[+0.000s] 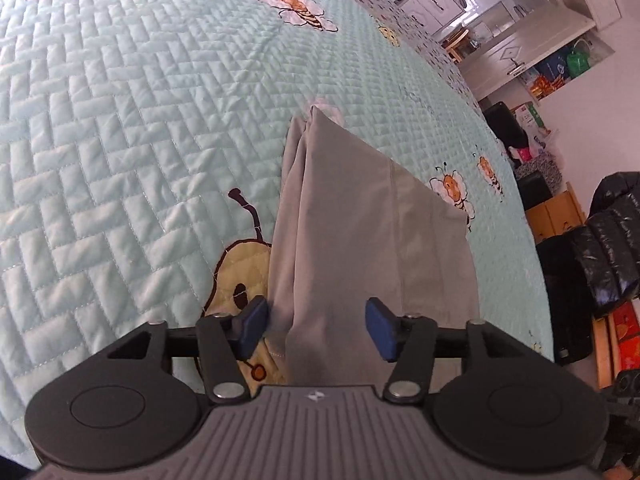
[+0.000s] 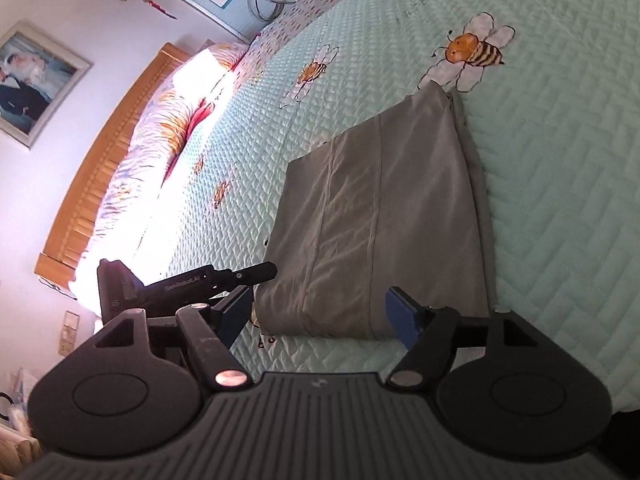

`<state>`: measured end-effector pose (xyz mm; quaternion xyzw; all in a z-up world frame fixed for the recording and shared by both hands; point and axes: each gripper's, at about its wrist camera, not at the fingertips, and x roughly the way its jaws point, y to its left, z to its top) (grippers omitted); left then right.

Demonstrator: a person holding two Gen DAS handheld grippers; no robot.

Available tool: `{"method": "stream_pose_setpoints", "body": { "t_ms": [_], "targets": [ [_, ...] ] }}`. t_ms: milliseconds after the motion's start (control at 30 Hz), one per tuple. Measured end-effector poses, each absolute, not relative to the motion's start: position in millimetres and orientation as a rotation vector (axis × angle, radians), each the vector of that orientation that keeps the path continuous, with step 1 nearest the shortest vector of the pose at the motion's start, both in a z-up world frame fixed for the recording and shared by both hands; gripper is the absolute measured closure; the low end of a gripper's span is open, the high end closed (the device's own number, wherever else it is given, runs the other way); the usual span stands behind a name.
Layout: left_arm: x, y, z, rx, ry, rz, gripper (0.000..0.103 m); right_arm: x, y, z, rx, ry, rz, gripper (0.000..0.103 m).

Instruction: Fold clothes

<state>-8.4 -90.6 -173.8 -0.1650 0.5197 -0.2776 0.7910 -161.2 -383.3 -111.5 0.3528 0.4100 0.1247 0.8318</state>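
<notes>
A grey garment [image 1: 360, 220] lies folded into a flat rectangle [image 2: 392, 208] on a mint quilted bedspread [image 1: 120, 120] printed with bees and a pear. My left gripper [image 1: 318, 320] hovers over the garment's near end, open. Its blue pads [image 1: 254, 322] stand apart, with the cloth below and between them, unpressed. My right gripper [image 2: 320, 316] is open just above the folded near edge, and its blue pads [image 2: 404, 320] are clear of the fabric. In the right wrist view, the left gripper's black body [image 2: 180, 284] sits at the garment's left side.
Flowered pillows [image 2: 168, 132] and a wooden headboard [image 2: 100, 168] line the bed's left side in the right wrist view. In the left wrist view, beyond the bed's right edge, stand white cabinets [image 1: 500, 20], a black padded jacket [image 1: 612, 240] and wooden furniture [image 1: 556, 212].
</notes>
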Motion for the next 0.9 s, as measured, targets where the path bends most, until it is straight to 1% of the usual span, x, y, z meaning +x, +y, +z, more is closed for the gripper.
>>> {"method": "stream_pose_setpoints", "body": {
  "t_ms": [133,300,400,567,633,733,900],
  "targets": [
    [-17,-88,-171,-0.297,1.131,-0.594,0.028,-157,-368,-112,0.672,0.924,0.246,0.027],
    [-21,-76,-170,-0.255,1.117,-0.543,0.028,-162,-377,-127,0.724,0.929,0.183,0.027],
    [-23,-71,-157,-0.25,1.064,-0.494,0.029,-166,-392,-127,0.726,0.864,0.123,0.027],
    [-28,-86,-126,-0.237,0.899,-0.559,0.029,-149,-412,-116,0.587,0.728,0.044,0.027],
    [-28,-103,-120,-0.221,0.862,-0.642,0.028,-132,-423,-117,0.623,0.684,0.079,0.027],
    [-20,-124,-129,-0.202,0.898,-0.684,0.028,-104,-438,-120,0.759,0.609,0.183,0.028],
    [0,-133,-160,-0.196,1.0,-0.634,0.028,-43,-459,-147,0.998,0.631,0.208,0.028]
  ]
}}
